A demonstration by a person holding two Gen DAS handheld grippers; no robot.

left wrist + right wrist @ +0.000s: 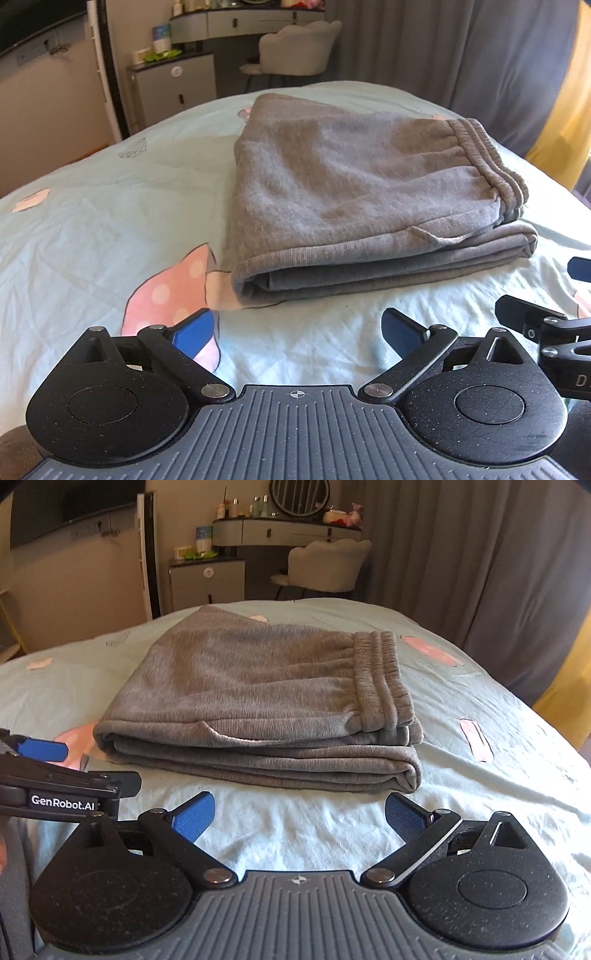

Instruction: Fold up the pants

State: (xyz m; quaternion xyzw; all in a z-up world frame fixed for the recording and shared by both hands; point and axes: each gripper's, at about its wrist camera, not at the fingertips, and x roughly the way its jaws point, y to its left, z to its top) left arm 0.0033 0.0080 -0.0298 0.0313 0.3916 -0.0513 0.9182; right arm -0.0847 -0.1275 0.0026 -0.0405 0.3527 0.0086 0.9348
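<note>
The grey fleece pants (258, 709) lie folded into a compact stack on the pale blue bedsheet (295, 834), just ahead of both fingertips. Left gripper (299, 332) and right gripper (299, 814) are held apart, empty. Folding is judged finished; only withdrawal or smoothing is called for.

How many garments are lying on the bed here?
1: folded grey sweatpants at mid-bed, just ahead of the open left gripper and right gripper. Nothing else shows.
</note>
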